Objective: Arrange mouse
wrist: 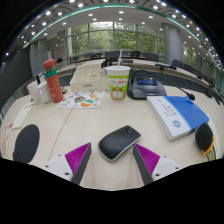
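Note:
A dark grey computer mouse (119, 142) lies on the light wooden table (100, 122), turned at an angle. My gripper (113, 158) is open, and its two fingers with magenta pads (78, 156) stand on either side of the mouse's near end. There is a gap at each side, and the mouse rests on the table.
A blue and white box (177, 115) lies to the right, with a dark tablet (146, 85) behind it. A cup with a green band (118, 81) stands beyond the mouse. An orange bottle (52, 82) and papers (82, 99) are at the left. A dark oval object (26, 143) lies at the near left.

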`<action>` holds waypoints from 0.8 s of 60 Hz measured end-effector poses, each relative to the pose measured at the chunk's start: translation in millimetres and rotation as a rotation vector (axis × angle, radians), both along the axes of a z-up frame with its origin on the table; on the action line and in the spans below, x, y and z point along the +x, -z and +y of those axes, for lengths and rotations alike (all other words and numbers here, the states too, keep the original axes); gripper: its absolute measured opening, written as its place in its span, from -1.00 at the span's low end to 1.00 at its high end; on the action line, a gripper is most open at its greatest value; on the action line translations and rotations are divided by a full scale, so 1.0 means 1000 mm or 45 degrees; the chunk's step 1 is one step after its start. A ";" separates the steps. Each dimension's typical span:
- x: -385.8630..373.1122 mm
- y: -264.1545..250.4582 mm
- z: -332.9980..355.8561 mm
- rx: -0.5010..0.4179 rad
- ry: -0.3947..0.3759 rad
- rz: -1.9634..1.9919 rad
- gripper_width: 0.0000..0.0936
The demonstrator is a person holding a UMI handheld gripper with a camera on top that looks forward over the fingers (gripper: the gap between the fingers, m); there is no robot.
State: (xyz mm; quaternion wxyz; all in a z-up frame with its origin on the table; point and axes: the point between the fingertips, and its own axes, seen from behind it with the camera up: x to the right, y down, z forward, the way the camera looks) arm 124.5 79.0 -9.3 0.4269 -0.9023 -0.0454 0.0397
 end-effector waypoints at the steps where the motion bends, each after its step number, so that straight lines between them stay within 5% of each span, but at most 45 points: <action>1: 0.000 0.000 0.003 0.001 0.003 0.003 0.83; 13: -0.006 0.003 0.036 -0.006 -0.002 -0.013 0.77; 23: -0.001 0.005 0.052 0.001 0.036 -0.073 0.03; 37: 0.001 0.005 0.046 -0.059 0.127 -0.066 -0.29; 48: -0.013 -0.041 0.019 0.009 0.190 -0.116 -0.31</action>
